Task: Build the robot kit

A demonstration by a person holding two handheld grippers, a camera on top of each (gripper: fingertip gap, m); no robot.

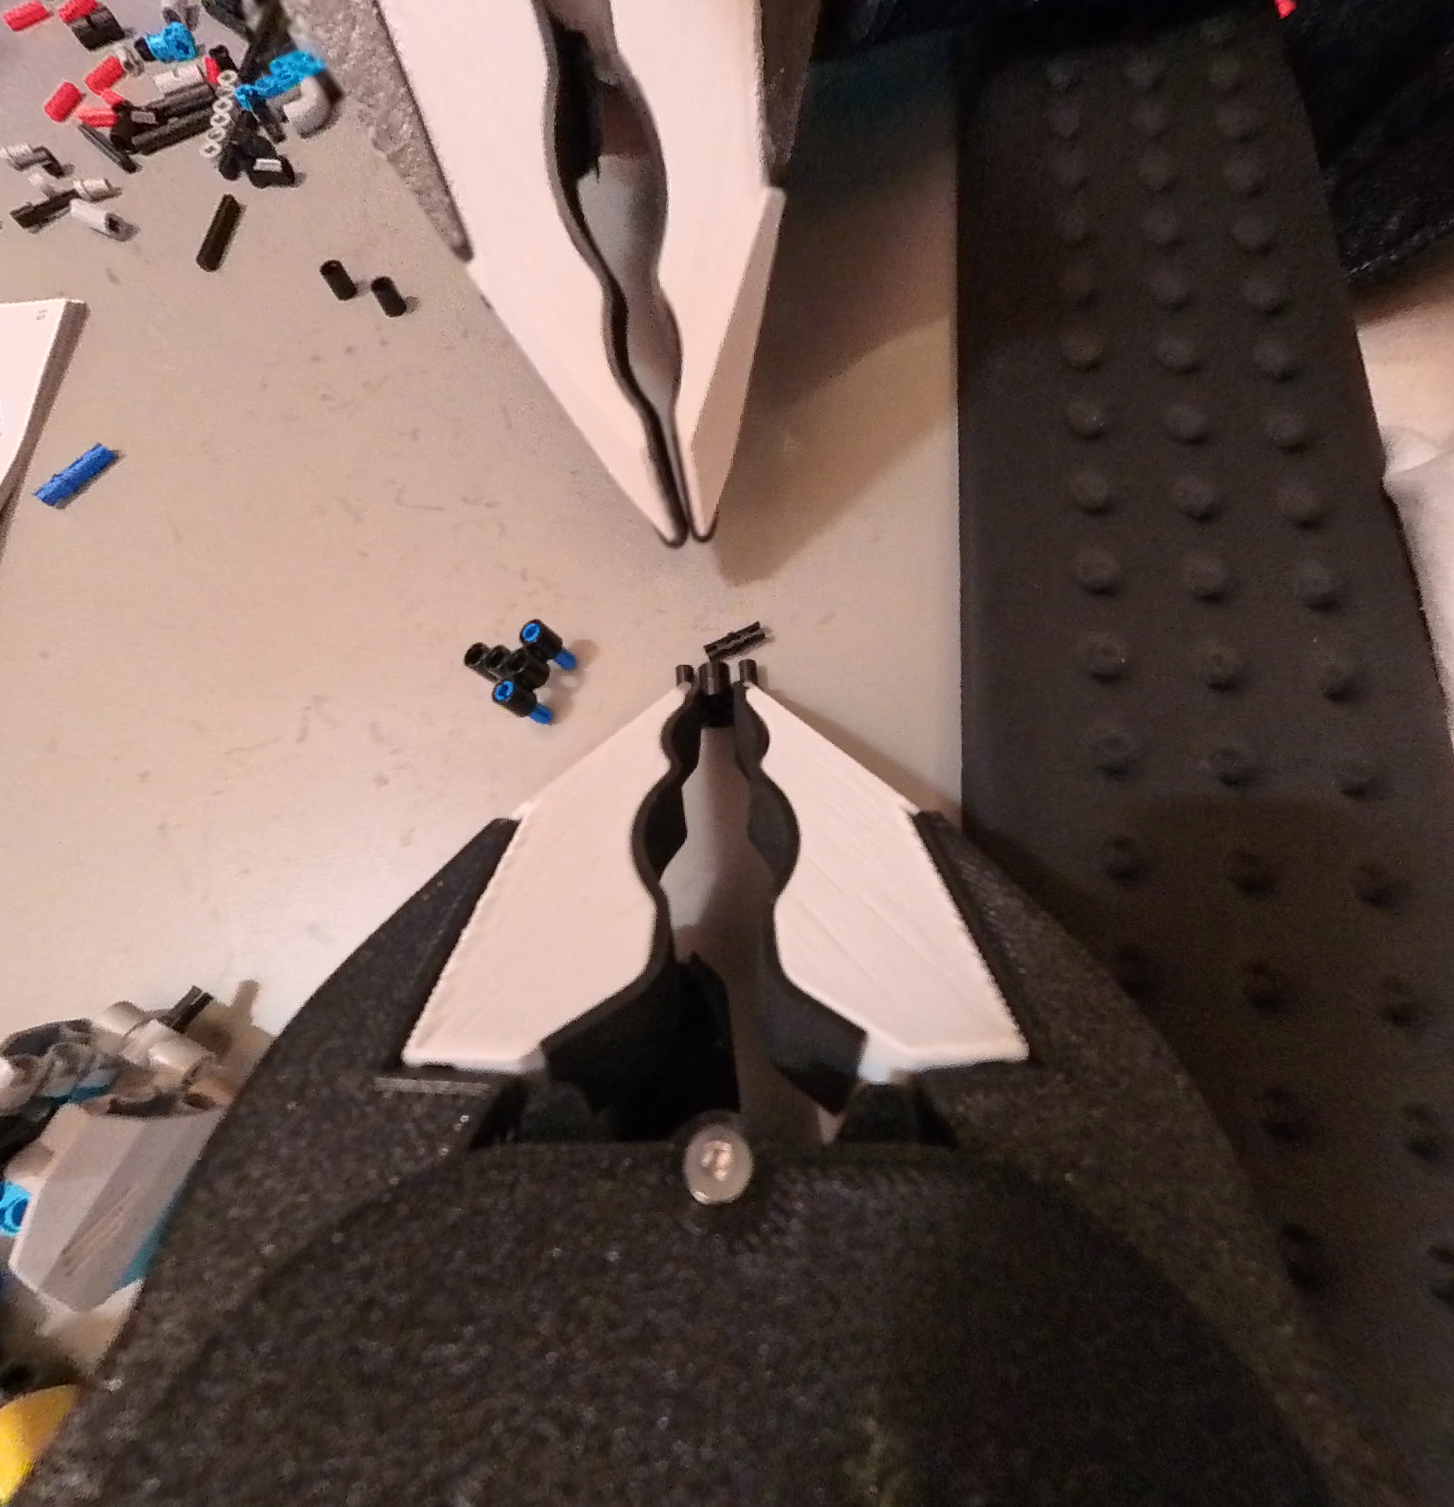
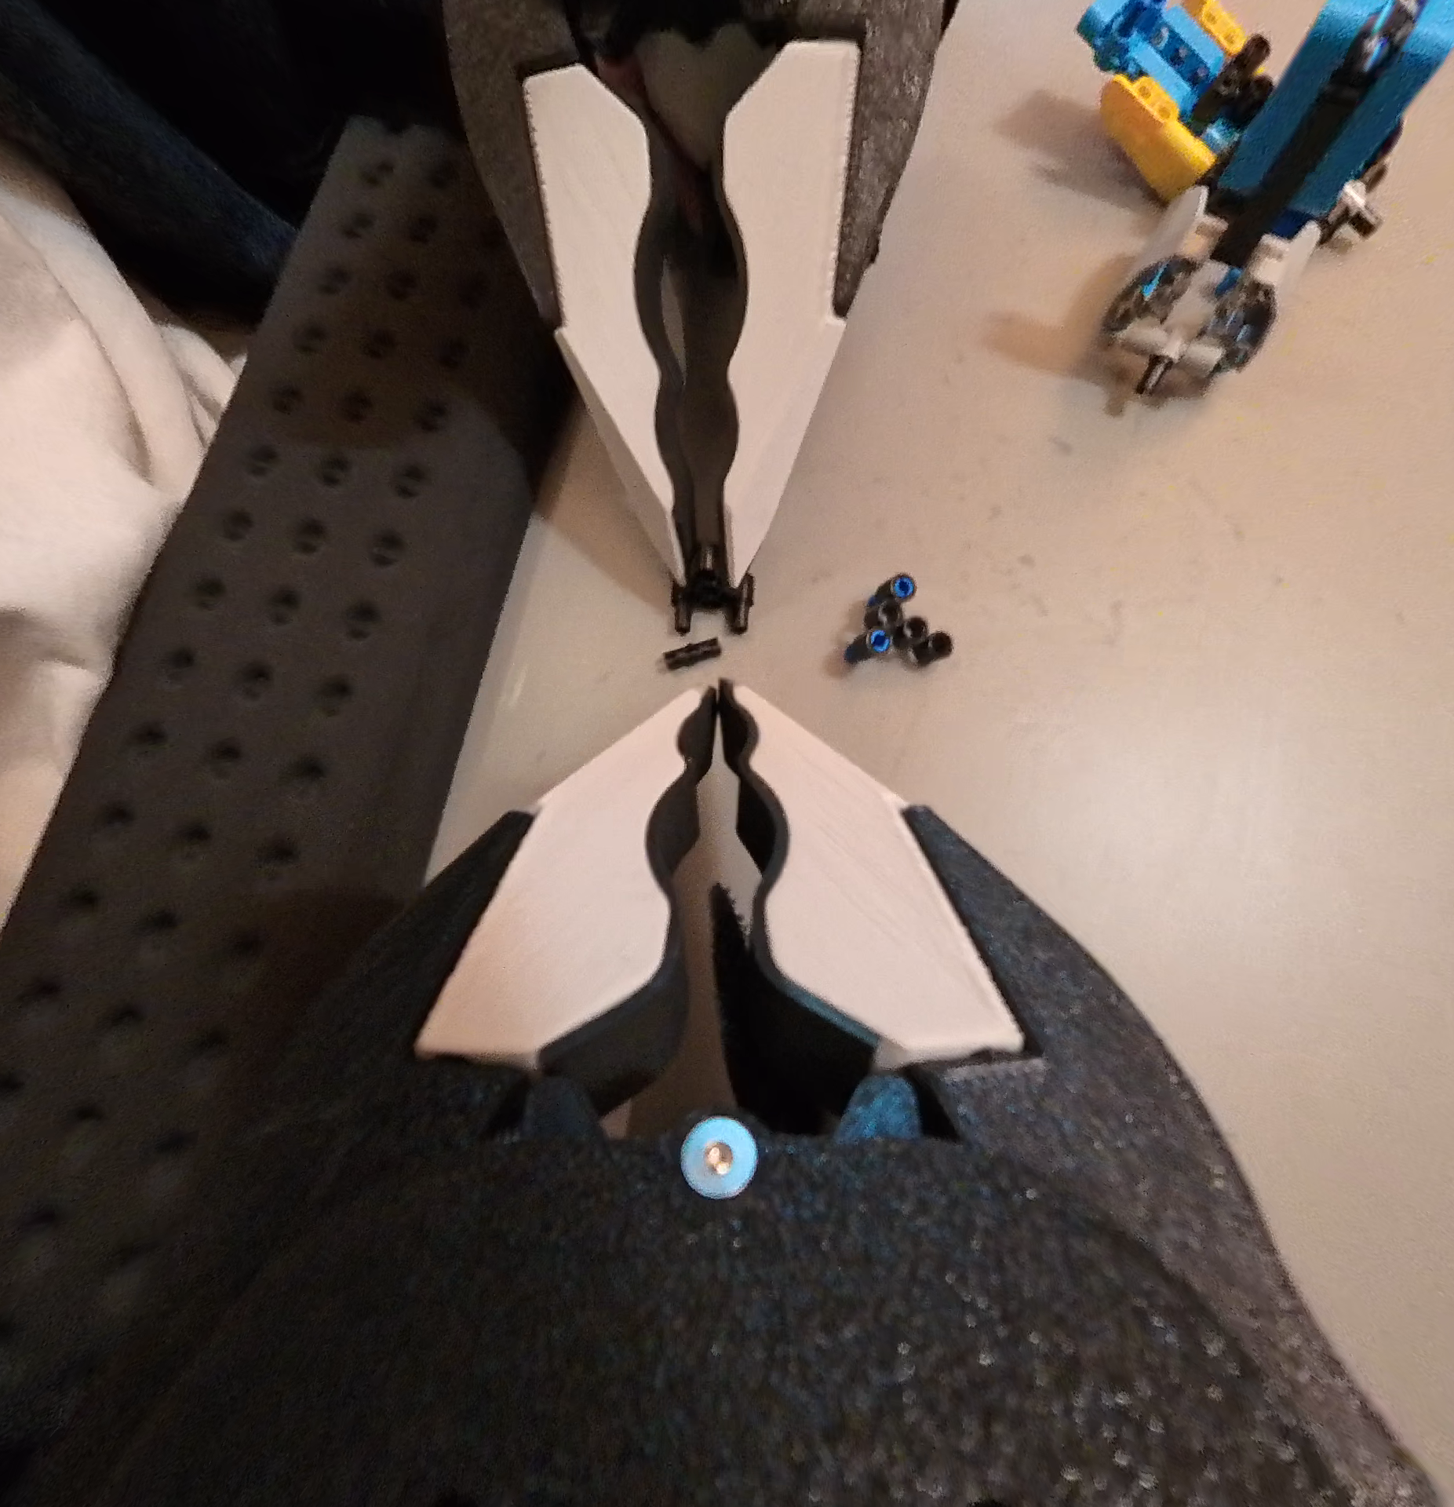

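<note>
My left gripper (image 1: 713, 683) is shut on a small black connector piece (image 1: 713, 677) with prongs to either side, held at the tabletop. It also shows in the right wrist view (image 2: 711, 563), with the black piece (image 2: 711, 599) at its tips. A loose black pin (image 1: 735, 638) lies just beyond it, also seen in the right wrist view (image 2: 692, 654). My right gripper (image 2: 718, 691) is shut and empty, its tips just short of the pin; it shows in the left wrist view (image 1: 687, 530). A black and blue connector cluster (image 1: 521, 678) lies nearby, also in the right wrist view (image 2: 899, 628).
A black perforated strip (image 1: 1180, 506) runs along the table's edge, also in the right wrist view (image 2: 283, 620). Loose red, blue, black and grey parts (image 1: 161, 98) lie far left. A booklet (image 1: 14, 383) and a blue beam (image 1: 75, 475) lie left. A blue, yellow and white model (image 2: 1245, 187) stands far right. Both grippers' tips are close together, under 4 cm apart. Left tips and right tips are each some 20 cm from the blue beam (image 1: 75, 475).
</note>
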